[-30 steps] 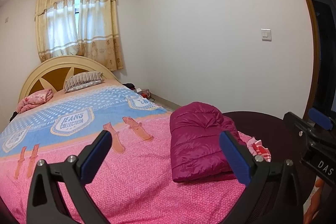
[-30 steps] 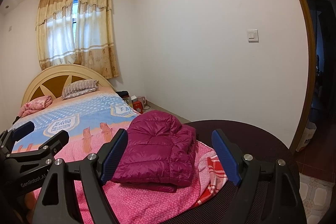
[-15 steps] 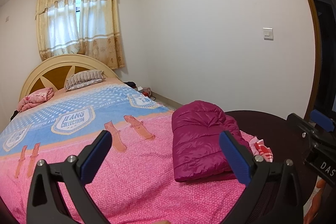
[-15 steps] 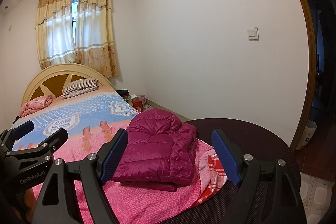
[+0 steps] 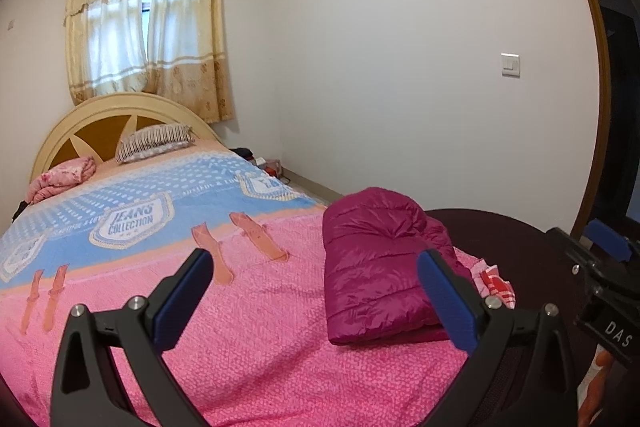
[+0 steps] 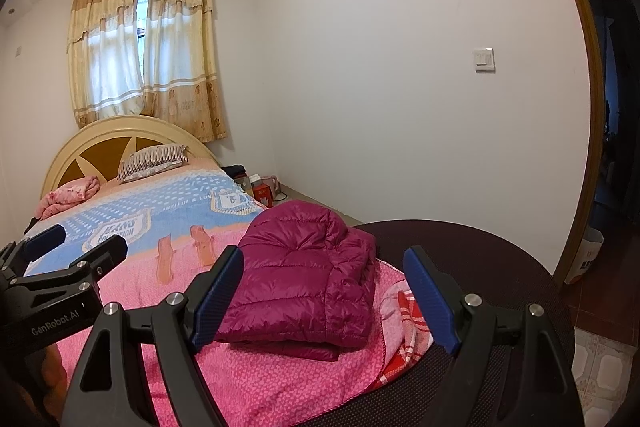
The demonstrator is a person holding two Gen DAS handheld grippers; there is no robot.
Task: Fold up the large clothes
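Observation:
A magenta puffer jacket [image 5: 380,263] lies folded into a thick rectangle on the pink end of the bed cover, near the bed's right foot corner; it also shows in the right wrist view [image 6: 304,279]. My left gripper [image 5: 316,297] is open and empty, held above the cover to the left of the jacket. My right gripper [image 6: 324,303] is open and empty, held in front of the jacket, clear of it. Each gripper shows at the edge of the other's view.
The bed [image 5: 248,327] has a pink and blue cover, a striped pillow [image 5: 154,141] and a pink bundle [image 5: 60,177] by the headboard. A dark rounded footboard [image 6: 472,251] wraps the foot corner. Small boxes [image 6: 260,189] sit on the floor by the white wall.
Both grippers have drifted slightly, so the views have shifted a little. The jacket has not moved and both jaws stay open.

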